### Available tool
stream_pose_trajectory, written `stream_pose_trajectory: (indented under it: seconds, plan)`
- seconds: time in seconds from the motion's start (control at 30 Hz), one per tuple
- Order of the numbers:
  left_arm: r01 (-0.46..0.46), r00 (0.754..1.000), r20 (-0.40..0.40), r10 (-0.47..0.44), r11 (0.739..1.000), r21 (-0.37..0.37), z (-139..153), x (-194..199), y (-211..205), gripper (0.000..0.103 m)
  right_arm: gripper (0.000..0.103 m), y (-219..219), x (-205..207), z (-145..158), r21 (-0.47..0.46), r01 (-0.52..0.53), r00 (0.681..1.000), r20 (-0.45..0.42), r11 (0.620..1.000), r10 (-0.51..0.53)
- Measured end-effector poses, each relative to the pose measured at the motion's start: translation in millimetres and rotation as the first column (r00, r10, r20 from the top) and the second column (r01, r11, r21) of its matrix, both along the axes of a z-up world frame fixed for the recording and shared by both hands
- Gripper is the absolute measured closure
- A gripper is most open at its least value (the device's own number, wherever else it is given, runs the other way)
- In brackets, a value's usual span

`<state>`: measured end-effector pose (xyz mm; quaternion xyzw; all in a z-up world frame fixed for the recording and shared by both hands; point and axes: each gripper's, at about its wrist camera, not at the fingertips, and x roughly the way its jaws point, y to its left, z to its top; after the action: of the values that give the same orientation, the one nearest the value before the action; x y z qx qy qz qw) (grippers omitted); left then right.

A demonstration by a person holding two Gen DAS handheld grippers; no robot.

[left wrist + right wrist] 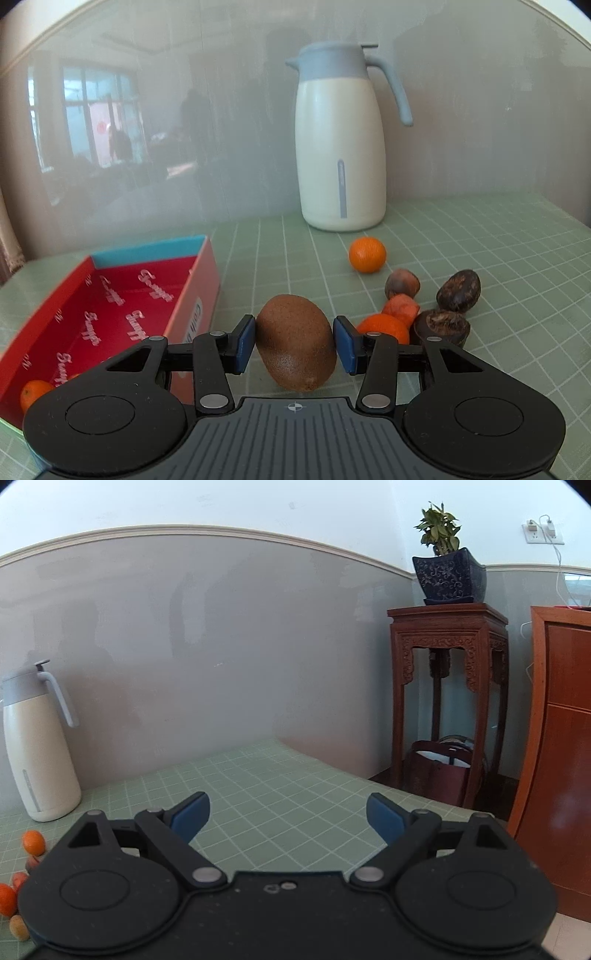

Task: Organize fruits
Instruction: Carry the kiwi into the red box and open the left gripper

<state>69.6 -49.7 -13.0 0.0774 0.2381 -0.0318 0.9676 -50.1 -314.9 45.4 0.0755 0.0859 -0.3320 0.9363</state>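
One orange (34, 394) is already lying in the near corner of the red box (110, 295), which is sitting open at the far left of the green grid mat (480, 236), probably as the place where the fruit is being gathered. Just right of the box, the left gripper (295, 341) is clamping its blue pads (245, 341) on the sides of a kiwi (295, 341), holding it across its narrow middle; whether the kiwi is resting on the mat or just clear of it, I cannot tell. Further right, the loose pile is waiting: a bright orange (367, 254) near the foot of the white jug (341, 140), a small brown fruit (402, 283), two orange pieces (400, 308) and two dark wrinkled fruits (458, 290) lying close together. I am guessing the kiwi is heading leftward over the box wall next, and its smooth oval shape could be letting it slip if the grip is light. Off to the right, the right gripper (288, 818) is hanging idle over bare mat with its fingers wide apart and nothing between them, seemingly keeping out of the way. Beyond it, a potted plant (445, 554) is standing on a carved wooden stand (448, 664).
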Motion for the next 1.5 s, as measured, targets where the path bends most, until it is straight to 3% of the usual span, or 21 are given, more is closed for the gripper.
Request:
stream_pose_trajectory:
  seconds: [0.33,0.5,0.73,1.0,1.23,1.37,1.5]
  plan:
    - [-0.051,0.983,0.176,0.045,0.998,0.029,27,-26,15,0.057,0.011,11,3,0,-0.012,-0.037,0.999,-0.009,0.999,0.036]
    - [-0.119,0.975,0.193,0.111,0.993,0.027,35,-28,39,0.057,0.011,21,7,2,-0.02,-0.069,0.998,-0.012,0.997,0.068]
    - [-0.193,0.972,0.136,0.192,0.981,-0.007,35,-25,80,0.057,0.011,39,16,3,-0.032,-0.114,0.993,-0.024,0.993,0.113]
    - [-0.187,0.982,0.009,0.188,0.981,-0.049,23,-16,102,0.057,0.011,53,25,3,-0.043,-0.153,0.988,-0.04,0.987,0.151]
    - [-0.204,0.976,-0.09,0.196,0.975,-0.087,10,-6,106,0.057,0.011,53,26,2,-0.039,-0.163,0.986,-0.052,0.986,0.161]
    - [-0.216,0.973,-0.107,0.206,0.973,-0.086,7,-6,106,0.057,0.011,51,25,2,-0.032,-0.163,0.986,-0.049,0.986,0.161]
    - [-0.212,0.976,-0.057,0.209,0.976,-0.042,12,-11,101,0.057,0.011,50,25,1,-0.027,-0.167,0.985,-0.05,0.986,0.166]
